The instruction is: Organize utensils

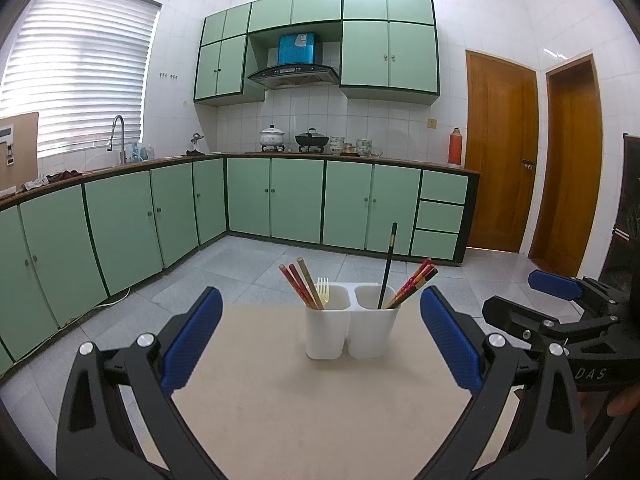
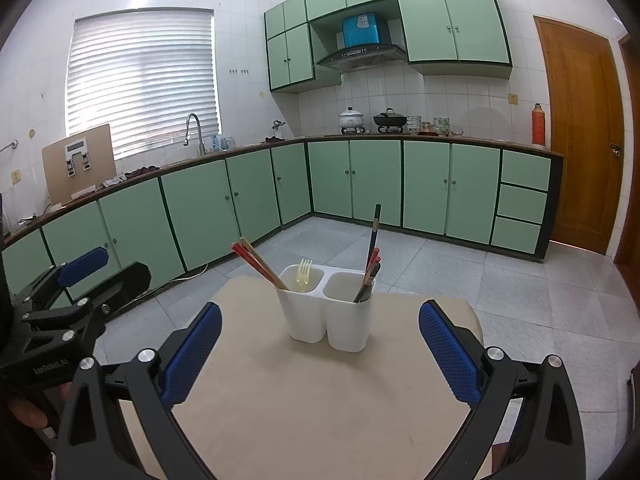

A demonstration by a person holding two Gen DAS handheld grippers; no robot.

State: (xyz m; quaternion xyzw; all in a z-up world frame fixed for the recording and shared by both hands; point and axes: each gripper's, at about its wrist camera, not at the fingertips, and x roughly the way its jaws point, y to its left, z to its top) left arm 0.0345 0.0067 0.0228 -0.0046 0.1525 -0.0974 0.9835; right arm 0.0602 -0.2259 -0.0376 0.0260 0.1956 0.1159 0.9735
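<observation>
A white two-cup utensil holder (image 1: 350, 330) (image 2: 330, 314) stands at the far end of a small beige table (image 1: 320, 400) (image 2: 312, 408). Its left cup holds red and tan chopsticks (image 1: 300, 286) (image 2: 256, 262) and a pale yellow fork (image 1: 323, 290) (image 2: 304, 274). Its right cup holds a black chopstick (image 1: 389, 264) (image 2: 374, 232) and red patterned chopsticks (image 1: 412, 284) (image 2: 370, 276). My left gripper (image 1: 320, 308) is open and empty, short of the holder. My right gripper (image 2: 320, 320) is open and empty too; it also shows at the right of the left wrist view (image 1: 556, 292).
The table stands on a grey tiled floor (image 1: 256, 264). Green kitchen cabinets (image 1: 296, 200) line the back and left walls, with a sink faucet (image 1: 116, 136) and pots on the counter. Wooden doors (image 1: 500, 152) are at the right.
</observation>
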